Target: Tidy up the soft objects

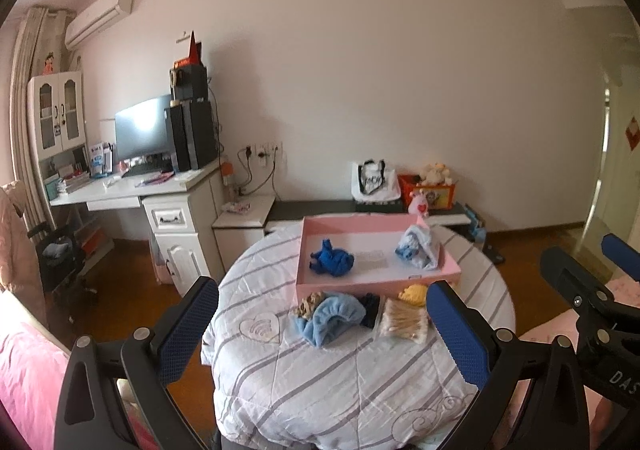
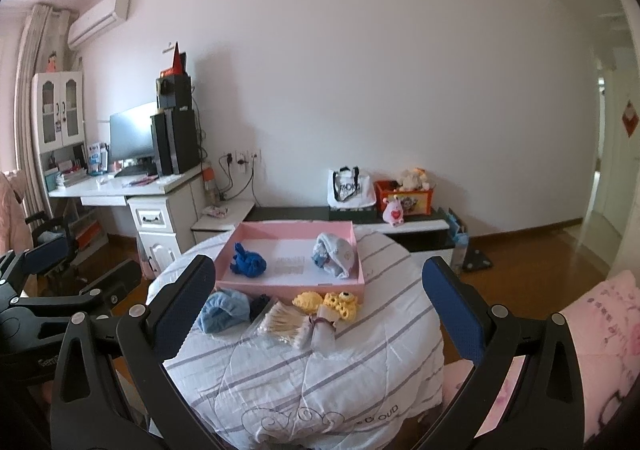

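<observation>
My left gripper (image 1: 322,324) and right gripper (image 2: 318,312) both hang over the near edge of the striped quilt (image 2: 304,370), jaws spread wide apart, nothing between them. Just beyond lie a light-blue plush cloth (image 2: 222,314), a bag of cotton swabs (image 2: 282,324) and a yellow crocheted toy (image 2: 330,304), all close against the pink tray (image 2: 296,286). Inside the tray, a dark-blue knitted piece (image 2: 248,264) sits left and a pale-blue bundle (image 2: 334,256) right, well apart.

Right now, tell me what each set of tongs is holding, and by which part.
Nothing is held. The left tongs and the right tongs both stand wide open above the quilt, with no item between their pads.
</observation>
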